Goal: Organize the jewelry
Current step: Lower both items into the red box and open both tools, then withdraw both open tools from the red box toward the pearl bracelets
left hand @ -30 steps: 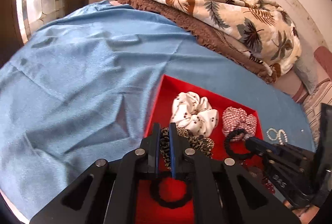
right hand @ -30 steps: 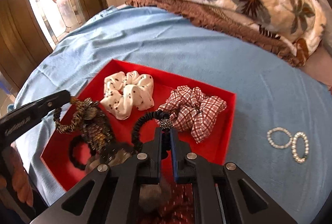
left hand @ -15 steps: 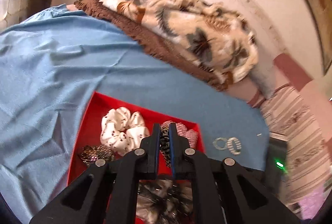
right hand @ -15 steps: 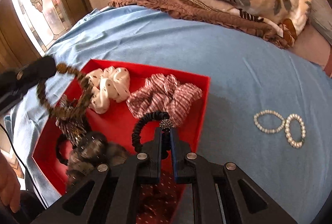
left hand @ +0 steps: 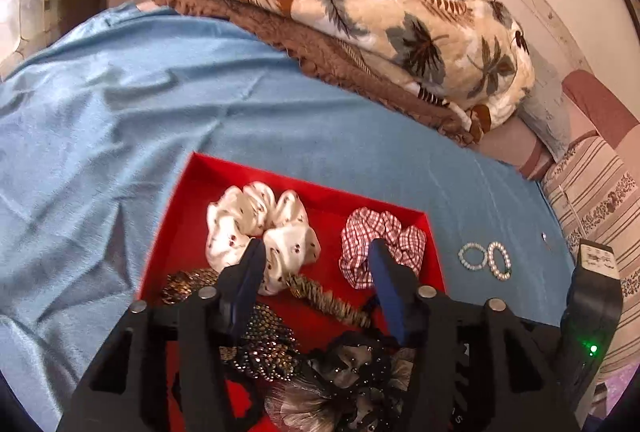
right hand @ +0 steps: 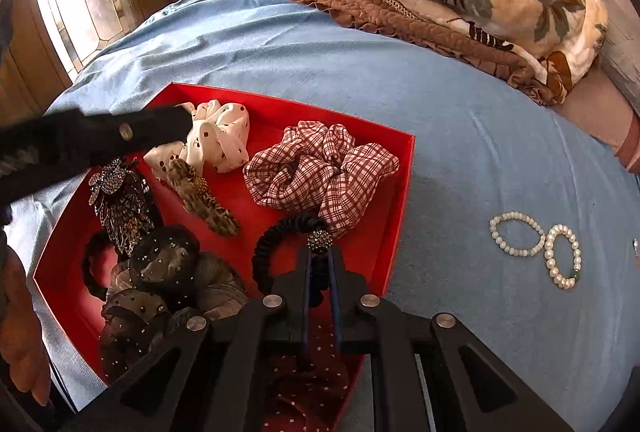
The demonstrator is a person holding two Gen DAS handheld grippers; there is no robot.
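The left claw (left hand: 316,272) was opening above the shallow red tray (right hand: 394,192), nothing between its jaws; a leopard-print fabric hair tie (right hand: 204,198) lay on the tray floor below. The right claw (right hand: 320,272) was clenched on a black ruched hair tie with a beaded ball (right hand: 280,238). Best lower it onto bare red, clear of the checked scrunchie (right hand: 320,168)

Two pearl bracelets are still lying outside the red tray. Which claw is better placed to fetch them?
Left. The left claw is opening with nothing between its fingers. The right claw is shut on the black hair tie, though nearer the pearl bracelets.
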